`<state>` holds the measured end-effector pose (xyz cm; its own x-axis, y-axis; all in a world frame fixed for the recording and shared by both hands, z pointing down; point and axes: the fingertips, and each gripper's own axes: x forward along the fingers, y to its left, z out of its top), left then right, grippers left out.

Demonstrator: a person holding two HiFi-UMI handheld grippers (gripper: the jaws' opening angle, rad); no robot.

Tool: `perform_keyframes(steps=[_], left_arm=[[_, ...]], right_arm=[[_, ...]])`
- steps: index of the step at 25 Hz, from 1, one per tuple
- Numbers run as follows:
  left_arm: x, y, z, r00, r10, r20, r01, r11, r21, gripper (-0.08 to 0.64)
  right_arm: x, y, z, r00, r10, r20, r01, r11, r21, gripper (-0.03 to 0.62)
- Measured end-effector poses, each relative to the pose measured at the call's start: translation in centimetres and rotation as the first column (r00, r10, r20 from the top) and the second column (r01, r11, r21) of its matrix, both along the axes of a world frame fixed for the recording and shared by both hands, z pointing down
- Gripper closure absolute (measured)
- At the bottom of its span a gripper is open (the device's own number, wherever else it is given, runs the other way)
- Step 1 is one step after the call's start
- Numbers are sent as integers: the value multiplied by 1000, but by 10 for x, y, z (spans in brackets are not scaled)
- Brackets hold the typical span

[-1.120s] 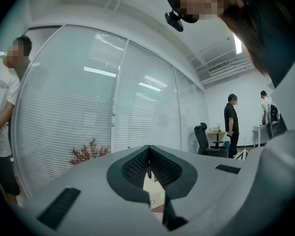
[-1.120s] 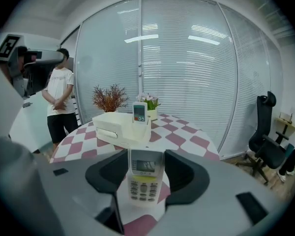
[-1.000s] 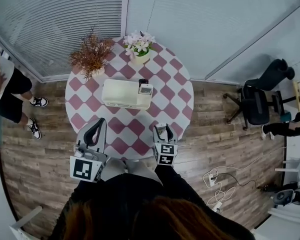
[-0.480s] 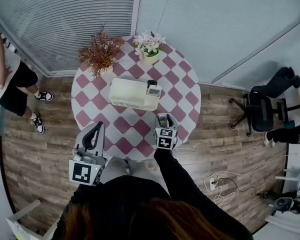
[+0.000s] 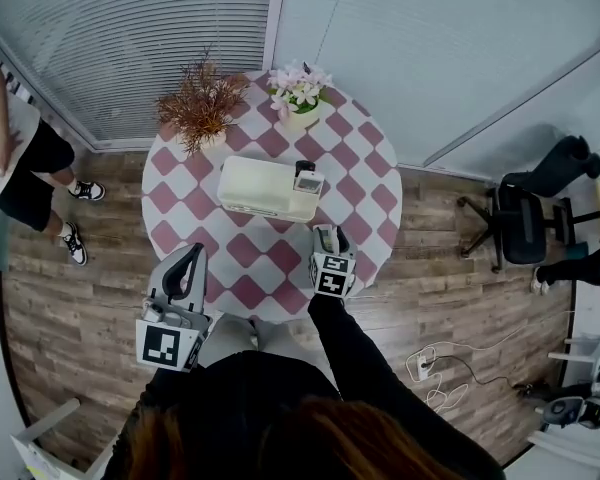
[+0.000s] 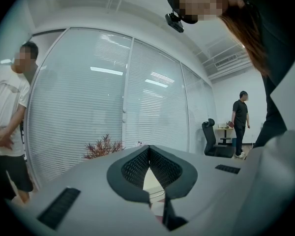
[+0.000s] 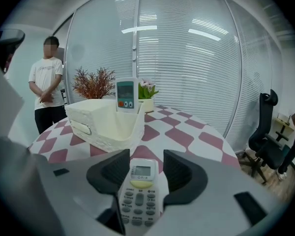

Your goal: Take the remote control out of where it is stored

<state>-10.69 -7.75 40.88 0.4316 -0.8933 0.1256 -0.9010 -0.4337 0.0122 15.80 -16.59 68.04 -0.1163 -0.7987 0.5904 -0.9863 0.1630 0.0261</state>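
Note:
A white remote control (image 7: 140, 191) with a small screen and grey buttons lies lengthwise between the jaws of my right gripper (image 7: 146, 156), which is shut on it. In the head view my right gripper (image 5: 327, 233) hovers over the near part of the round checkered table (image 5: 365, 213), a short way in front of the white basket (image 5: 265, 211). A second remote (image 5: 306, 181) with orange buttons (image 7: 127, 95) stands upright in the basket's (image 7: 108, 127) right corner. My left gripper (image 5: 195, 252) hangs off the table's near left edge, its fingertips (image 6: 148, 149) together and nothing held.
A dried reddish plant (image 5: 202, 103) and a pot of pink flowers (image 5: 300, 93) stand at the table's far side. A person (image 5: 10, 158) stands at the left by the glass wall. An office chair (image 5: 525, 223) and floor cables (image 5: 430, 368) are on the right.
My right gripper has moved forward over the table toward the basket, the white remote going with it. The left gripper has stayed where it was.

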Motion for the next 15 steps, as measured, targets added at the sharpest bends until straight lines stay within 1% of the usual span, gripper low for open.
perform_keyframes(steps=[1, 3, 4, 5, 6, 9, 15], left_arm=[[1, -1, -1, 1000, 2, -4, -2, 1000, 5, 554], [2, -3, 0, 1000, 1, -5, -1, 1000, 6, 554], [2, -3, 2, 1000, 3, -1, -3, 1000, 2, 554], [2, -4, 2, 1000, 5, 1, -5, 1000, 0, 554], [2, -5, 3, 1000, 6, 2, -6, 1000, -1, 554], [1, -9, 5, 1000, 2, 5, -2, 1000, -6, 554], [1, -13, 7, 1000, 6, -6, -6, 1000, 9, 554]], right_arm=[[0, 0, -4, 1000, 0, -2, 0, 1000, 11, 384], [-2, 2, -18, 1000, -1, -7, 1, 999, 50, 497], [-4, 3, -26, 1000, -6, -5, 6, 997, 73, 543], [-6, 4, -36, 1000, -15, -1, 15, 995, 98, 566], [-9, 5, -45, 1000, -27, 6, 27, 992, 123, 577], [-19, 8, -75, 998, -65, 26, 59, 980, 192, 578], [-28, 22, -138, 993, -107, 55, 85, 948, 305, 578]])
